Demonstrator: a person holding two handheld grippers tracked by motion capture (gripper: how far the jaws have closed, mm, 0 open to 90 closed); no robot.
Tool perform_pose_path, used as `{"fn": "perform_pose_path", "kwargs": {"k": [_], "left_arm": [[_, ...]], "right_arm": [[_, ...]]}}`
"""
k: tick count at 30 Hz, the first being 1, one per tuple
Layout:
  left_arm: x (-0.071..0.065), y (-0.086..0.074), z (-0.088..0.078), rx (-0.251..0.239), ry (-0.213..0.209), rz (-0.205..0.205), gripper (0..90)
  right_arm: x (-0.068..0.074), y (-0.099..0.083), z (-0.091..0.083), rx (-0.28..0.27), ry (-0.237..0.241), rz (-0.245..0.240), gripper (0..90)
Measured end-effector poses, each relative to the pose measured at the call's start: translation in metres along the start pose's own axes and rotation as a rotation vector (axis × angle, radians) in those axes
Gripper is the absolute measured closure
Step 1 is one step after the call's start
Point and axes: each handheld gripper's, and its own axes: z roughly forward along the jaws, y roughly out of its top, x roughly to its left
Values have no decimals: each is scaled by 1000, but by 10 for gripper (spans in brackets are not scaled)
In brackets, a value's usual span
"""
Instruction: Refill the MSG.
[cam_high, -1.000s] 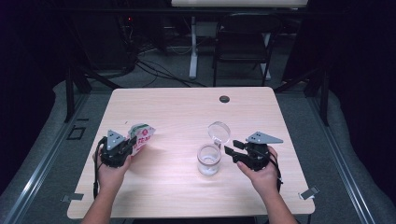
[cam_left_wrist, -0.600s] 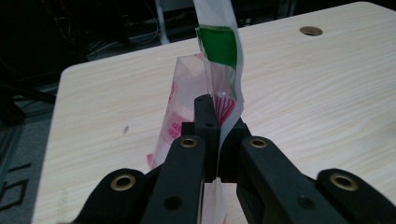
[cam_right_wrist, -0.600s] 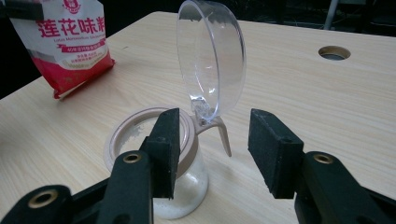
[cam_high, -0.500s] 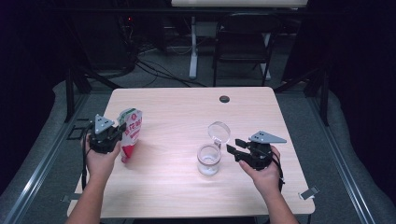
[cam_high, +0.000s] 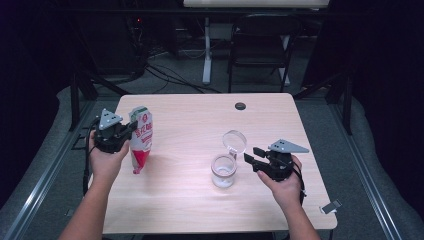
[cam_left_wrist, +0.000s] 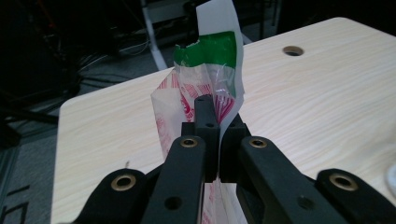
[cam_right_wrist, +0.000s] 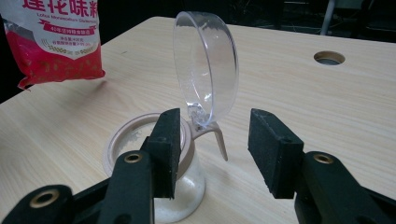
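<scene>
A red and white pouch (cam_high: 140, 142) with a green top strip hangs upright over the table's left side, its bottom corner low over the wood. My left gripper (cam_high: 131, 131) is shut on its upper part; in the left gripper view the jaws (cam_left_wrist: 214, 112) pinch the pouch (cam_left_wrist: 210, 70) just below the green strip. A small glass jar (cam_high: 223, 171) stands right of centre with its clear hinged lid (cam_high: 234, 141) flipped up. My right gripper (cam_high: 251, 156) is open beside it. In the right gripper view the jaws (cam_right_wrist: 215, 144) flank the lid's hinge, touching neither the lid (cam_right_wrist: 205, 65) nor the jar (cam_right_wrist: 187, 196).
The wooden table (cam_high: 190, 210) has a round cable hole (cam_high: 240, 106) near its far edge. A dark chair (cam_high: 260, 50) and a white desk leg stand beyond the table. Bare wood lies between the pouch and the jar.
The left hand has risen and drawn toward the table's left edge, and the pouch has swung from lying slanted to hanging upright. The right hand and the jar have kept still.
</scene>
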Motion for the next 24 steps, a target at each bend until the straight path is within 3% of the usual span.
{"fn": "perform_pose_path", "kwargs": {"k": [9, 19, 24], "left_arm": [[-28, 13, 1, -16, -113, 30, 900], [-70, 22, 12, 4, -209, 118, 900], [-87, 23, 17, 2, -254, 133, 899]], "right_arm": [[1, 3, -1, 2, 21, -20, 553], [2, 4, -1, -6, 11, -41, 574], [2, 5, -2, -2, 9, -38, 575]]}}
